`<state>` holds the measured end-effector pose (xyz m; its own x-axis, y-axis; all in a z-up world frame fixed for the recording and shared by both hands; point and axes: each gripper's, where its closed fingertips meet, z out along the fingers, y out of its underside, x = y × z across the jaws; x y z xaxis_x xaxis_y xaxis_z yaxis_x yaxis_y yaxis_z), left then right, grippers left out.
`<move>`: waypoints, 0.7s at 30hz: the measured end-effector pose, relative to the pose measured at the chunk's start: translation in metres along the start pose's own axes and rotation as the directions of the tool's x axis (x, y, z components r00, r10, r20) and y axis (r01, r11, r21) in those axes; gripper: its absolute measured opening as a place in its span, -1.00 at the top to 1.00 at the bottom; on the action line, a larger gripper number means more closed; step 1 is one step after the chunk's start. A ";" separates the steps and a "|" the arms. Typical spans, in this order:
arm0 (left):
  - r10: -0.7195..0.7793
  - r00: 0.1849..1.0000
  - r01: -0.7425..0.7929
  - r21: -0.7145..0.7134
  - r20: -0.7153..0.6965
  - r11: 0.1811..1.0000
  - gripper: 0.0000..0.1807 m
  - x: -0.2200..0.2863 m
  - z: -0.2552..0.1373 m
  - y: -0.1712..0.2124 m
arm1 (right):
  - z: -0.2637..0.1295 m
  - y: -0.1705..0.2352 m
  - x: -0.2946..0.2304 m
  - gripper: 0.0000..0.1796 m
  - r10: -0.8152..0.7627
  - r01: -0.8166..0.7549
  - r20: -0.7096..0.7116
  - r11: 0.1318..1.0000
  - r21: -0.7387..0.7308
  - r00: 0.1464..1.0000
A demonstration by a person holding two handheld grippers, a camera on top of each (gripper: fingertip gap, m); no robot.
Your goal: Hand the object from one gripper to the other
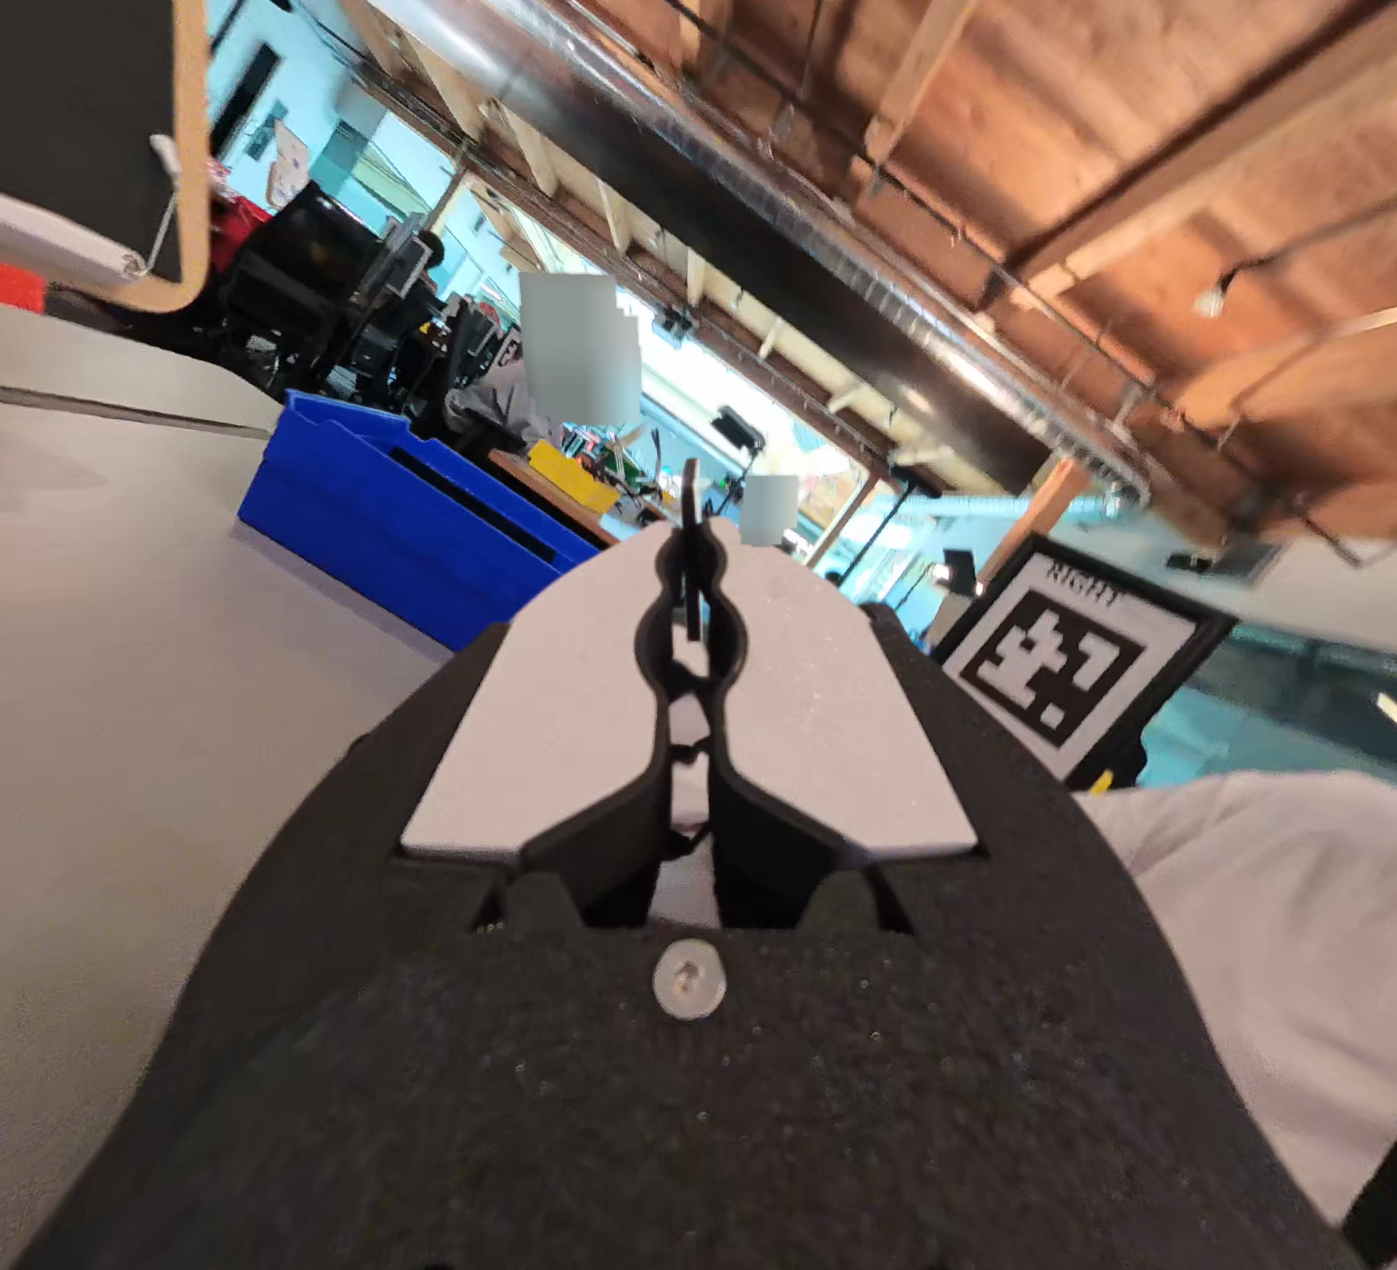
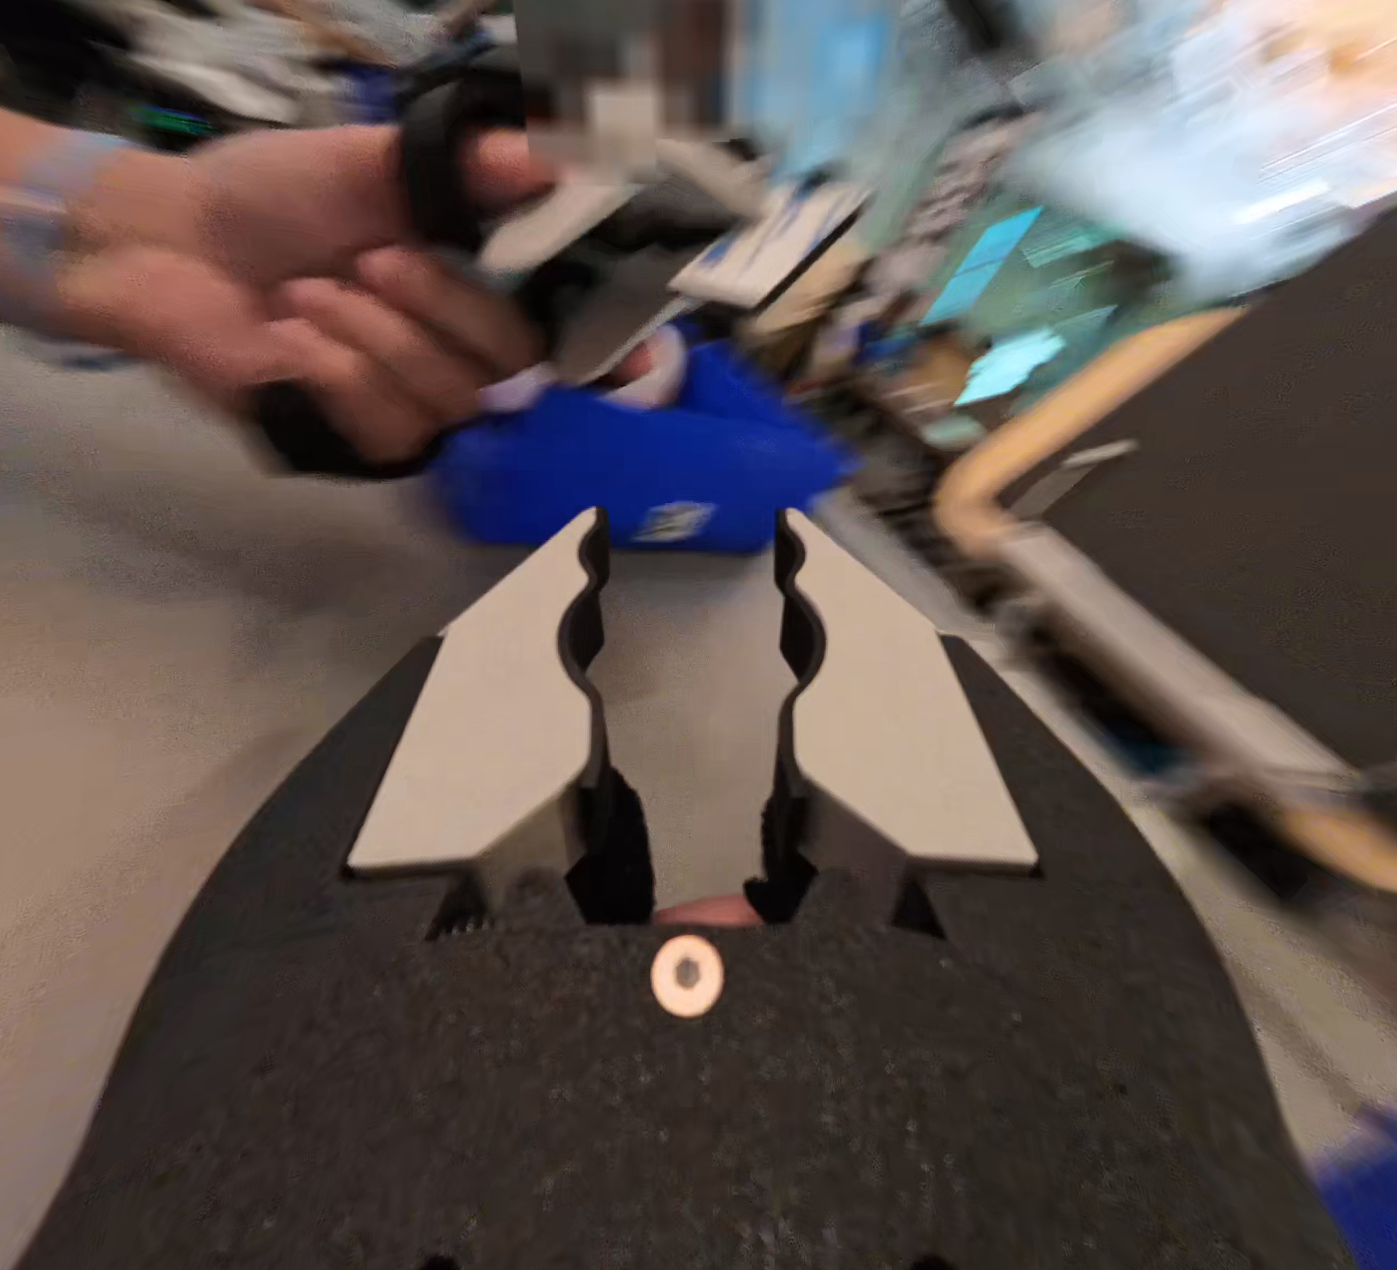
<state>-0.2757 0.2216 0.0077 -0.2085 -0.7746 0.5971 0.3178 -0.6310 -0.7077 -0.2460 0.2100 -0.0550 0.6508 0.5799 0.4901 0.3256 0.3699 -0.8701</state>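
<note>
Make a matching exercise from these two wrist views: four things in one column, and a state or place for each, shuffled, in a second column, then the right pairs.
Things
1. left gripper
2. right gripper
3. thin black object
4. blue bin

States or places
A. jaws apart, nothing between them
B. standing on the pale table
C. jaws closed on something thin
D. pinched between two pale fingers, its tip poking out beyond them

Pairs: 1-C, 2-A, 3-D, 4-B
</note>
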 end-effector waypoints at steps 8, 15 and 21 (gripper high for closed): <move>-0.283 0.931 0.270 0.088 0.230 0.959 0.97 -0.037 0.011 0.036 | 0.001 0.003 0.009 0.52 -0.850 0.787 -0.199 0.527 -0.320 0.489; -0.297 0.922 0.292 0.058 0.249 0.955 0.97 -0.038 0.017 0.049 | -0.001 -0.002 0.022 0.96 -0.919 0.837 -0.231 0.389 -0.385 0.320; -0.145 0.965 0.150 -0.009 0.217 0.989 0.93 -0.035 0.019 0.046 | -0.005 -0.003 0.026 0.96 -0.931 0.854 -0.229 0.355 -0.381 0.285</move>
<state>-0.2367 0.2203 -0.0383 -0.0463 -0.6473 0.7608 0.2746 -0.7406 -0.6133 -0.2267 0.2206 -0.0399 0.0395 -0.3448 0.9378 0.9326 0.3496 0.0893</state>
